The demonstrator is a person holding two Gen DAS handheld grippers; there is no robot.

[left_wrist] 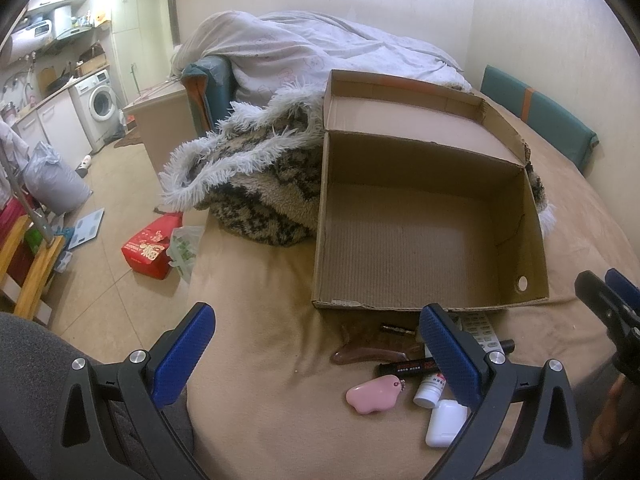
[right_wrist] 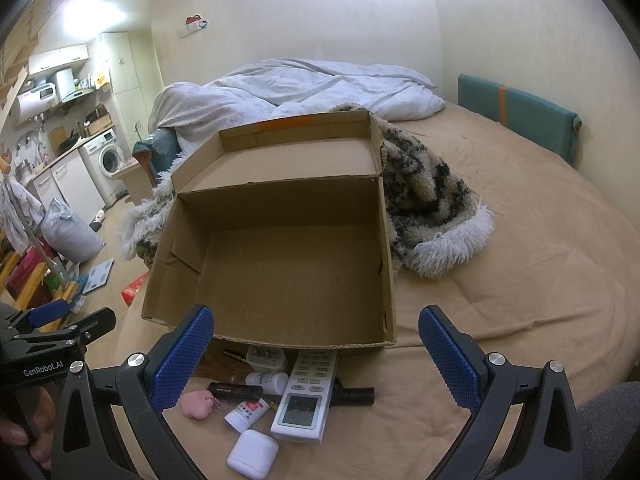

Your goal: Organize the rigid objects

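Observation:
An open, empty cardboard box (left_wrist: 420, 236) (right_wrist: 280, 256) sits on the tan bed. In front of it lies a cluster of small items: a white remote (right_wrist: 306, 396), a pink keychain (left_wrist: 372, 394) (right_wrist: 196, 403), a white earbud case (left_wrist: 446, 422) (right_wrist: 253, 453), a white bottle (left_wrist: 430, 388) (right_wrist: 246, 412), a black marker (left_wrist: 404, 367) (right_wrist: 236, 391) and a black flashlight (right_wrist: 354, 394). My left gripper (left_wrist: 316, 360) is open above the bed, left of the cluster. My right gripper (right_wrist: 316, 360) is open above the remote. Neither holds anything.
A fluffy patterned blanket (left_wrist: 256, 176) (right_wrist: 432, 208) lies against the box, a rumpled duvet (left_wrist: 320, 52) behind it. Teal cushions (right_wrist: 516, 116) line the right wall. The bed edge drops left to a floor with a red bag (left_wrist: 150, 250), a scale and a washing machine (left_wrist: 98, 106).

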